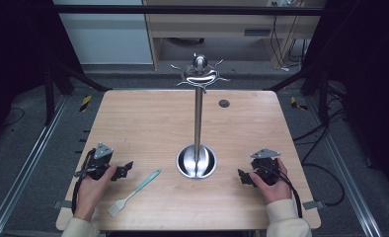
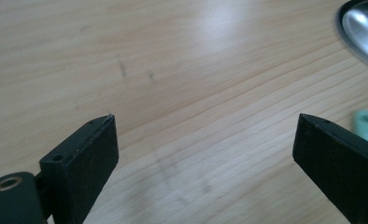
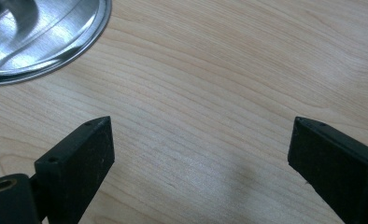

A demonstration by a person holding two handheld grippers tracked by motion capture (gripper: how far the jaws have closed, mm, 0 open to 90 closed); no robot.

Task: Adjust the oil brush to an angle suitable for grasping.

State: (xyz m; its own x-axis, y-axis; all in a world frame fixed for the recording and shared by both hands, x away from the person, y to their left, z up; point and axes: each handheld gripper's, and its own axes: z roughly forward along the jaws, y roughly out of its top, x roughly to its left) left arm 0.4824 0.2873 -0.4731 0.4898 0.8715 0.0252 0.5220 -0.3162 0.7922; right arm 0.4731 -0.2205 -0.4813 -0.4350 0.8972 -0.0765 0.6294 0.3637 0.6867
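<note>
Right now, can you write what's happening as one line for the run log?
left tongs: open, empty | right tongs: open, empty | pale green silicone brush: flat on wooden table, untouched | shiny steel hook stand: upright, nothing hung

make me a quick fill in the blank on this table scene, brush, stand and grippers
1. The brush lies between the left gripper and the ____ of the stand.
2. The jaws of both grippers stand ____, with nothing between them.
3. The hooks at the top of the stand hold ____.
4. The right gripper rests to the ____ of the base in the high view.

Missing words: base; open; nothing; right
</note>
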